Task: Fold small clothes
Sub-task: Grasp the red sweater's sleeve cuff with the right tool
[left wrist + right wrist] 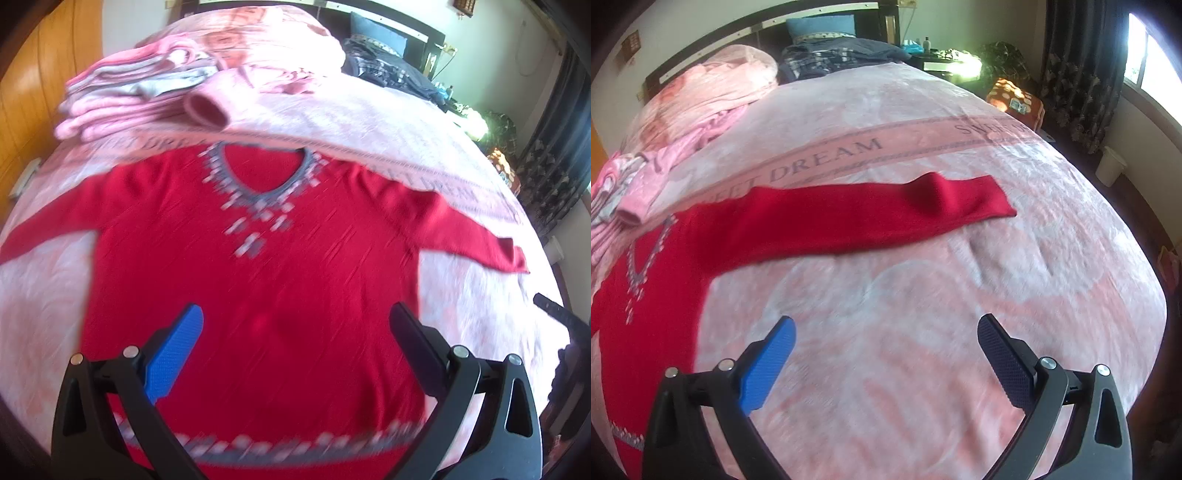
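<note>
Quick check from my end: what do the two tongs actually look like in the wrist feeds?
Both match. The left tongs and right tongs have black plastic forked frames with triangular cut-outs and round silver pivot bolts. Each carries one bright blue textured pad on the left of the picture and one dark pad on the right. No cables, markings or sleeves show.

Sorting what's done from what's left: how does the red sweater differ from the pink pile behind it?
The red sweater lies spread flat with both sleeves out, unfolded; the pink pile is folded and stacked. The sweater is one garment with grey trim at neck and hem; the pile holds several pink and grey pieces. The sweater lies near the open left gripper; the pile lies farther back. Both rest on the blanket.
</note>
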The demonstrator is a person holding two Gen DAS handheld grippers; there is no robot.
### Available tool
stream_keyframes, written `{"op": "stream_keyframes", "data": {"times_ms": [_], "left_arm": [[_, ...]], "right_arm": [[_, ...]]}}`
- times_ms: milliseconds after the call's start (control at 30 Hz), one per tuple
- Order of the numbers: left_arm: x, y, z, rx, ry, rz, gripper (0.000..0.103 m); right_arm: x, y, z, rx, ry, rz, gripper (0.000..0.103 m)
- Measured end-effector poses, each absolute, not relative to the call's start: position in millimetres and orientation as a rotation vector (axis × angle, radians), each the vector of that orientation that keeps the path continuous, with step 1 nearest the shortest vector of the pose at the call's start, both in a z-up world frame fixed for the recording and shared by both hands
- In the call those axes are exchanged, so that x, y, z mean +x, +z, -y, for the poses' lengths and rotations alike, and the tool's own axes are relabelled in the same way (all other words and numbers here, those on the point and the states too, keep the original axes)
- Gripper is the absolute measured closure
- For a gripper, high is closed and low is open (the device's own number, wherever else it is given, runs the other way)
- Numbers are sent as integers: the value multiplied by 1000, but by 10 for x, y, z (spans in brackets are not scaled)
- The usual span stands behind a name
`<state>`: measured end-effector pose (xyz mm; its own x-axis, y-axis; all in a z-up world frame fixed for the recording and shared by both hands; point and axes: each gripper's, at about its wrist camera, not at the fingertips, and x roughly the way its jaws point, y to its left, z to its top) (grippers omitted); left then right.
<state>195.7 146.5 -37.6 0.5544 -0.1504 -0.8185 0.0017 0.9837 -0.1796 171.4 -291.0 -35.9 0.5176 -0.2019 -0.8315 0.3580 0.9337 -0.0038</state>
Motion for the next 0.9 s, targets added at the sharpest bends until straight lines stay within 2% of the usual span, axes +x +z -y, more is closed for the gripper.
{"op": "stream_keyframes", "data": {"times_ms": [267, 367, 600, 667, 700, 733, 800, 900], "left_arm": [[2469, -512, -1055, -143, -88, -974, 3], [2557, -577, -1035, -142, -75, -977, 3], [2614, -798, -1054, -86, -49, -1001, 3], [2625, -858, -1065, -91, -48, -1019, 3], [2624, -888, -1064, -96, -52, -1027, 3], [2623, -908, -1062, -99, -55, -1031, 3], [2598, -918, -1046, -100, -62, -1033, 3], [2546, -904, -1038, -96, -77, -1030, 3]], "right_arm": [[2558, -804, 4548, 402, -383, -1064, 5], [2700, -980, 4813, 419, -401, -1110, 7], [2883, -1353, 5076, 462, -408, -1147, 19], [2912, -1348, 5019, 417, -423, -1155, 27], [2919, -1328, 4981, 391, -431, -1157, 44], [2923, -1300, 4952, 382, -408, -1148, 74], [2918, -1269, 4939, 451, -321, -1135, 93], [2819, -1161, 4909, 425, -339, -1106, 93]]}}
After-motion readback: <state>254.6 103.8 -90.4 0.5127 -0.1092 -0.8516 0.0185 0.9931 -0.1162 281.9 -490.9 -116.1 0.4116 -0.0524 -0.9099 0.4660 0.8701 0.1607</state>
